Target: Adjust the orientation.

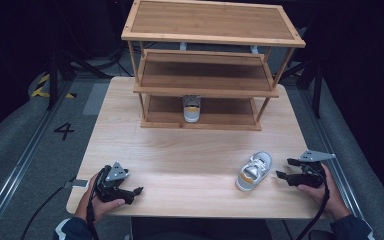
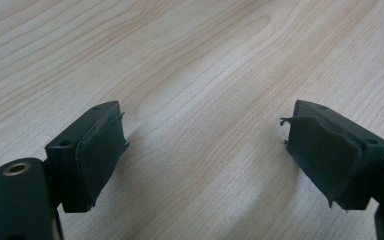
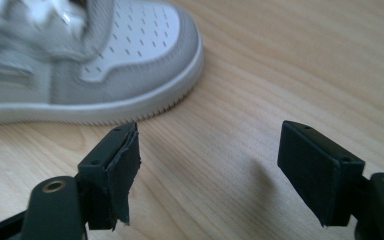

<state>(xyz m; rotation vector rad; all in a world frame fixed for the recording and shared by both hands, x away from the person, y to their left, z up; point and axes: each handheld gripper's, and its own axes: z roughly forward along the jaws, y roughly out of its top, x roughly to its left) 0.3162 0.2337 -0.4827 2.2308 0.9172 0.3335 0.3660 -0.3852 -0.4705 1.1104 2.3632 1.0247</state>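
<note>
Near edge, left: the left gripper (image 1: 139, 191) lies low on the wooden table (image 1: 180, 160), held by the person's left hand (image 1: 102, 202); its jaws stand wide apart with bare wood between them, well apart from any shoe.
Near edge, right: the right gripper (image 1: 286, 169) is held by the right hand (image 1: 325, 192); its jaws are wide too and hold nothing.
Pads: the rubber pads (image 2: 102, 150) of the left gripper look torn at the edges, and one pad (image 3: 125, 172) of the right gripper also; I judge the grip may be a little uneven.
Shoe on the table: a small grey and white sneaker (image 1: 254, 171) with a yellow part at the heel lies just beside the right gripper, toe pointing away and to the right.
Handling: it looks light, with a soft upper and a stiffer rubber sole (image 3: 145, 102); not fragile, probably not slippery.
Where to hold: I would take it across the heel collar or across the sides at the middle, where the jaws can press the soft wall.
Far side: a second sneaker (image 1: 192, 109) of the same kind stands on the lowest level of the wooden shelf rack (image 1: 210, 35).
Hard to see: the middle level covers the back half of that shoe; the laces are blurred in the right gripper view; the room around is dark.
</note>
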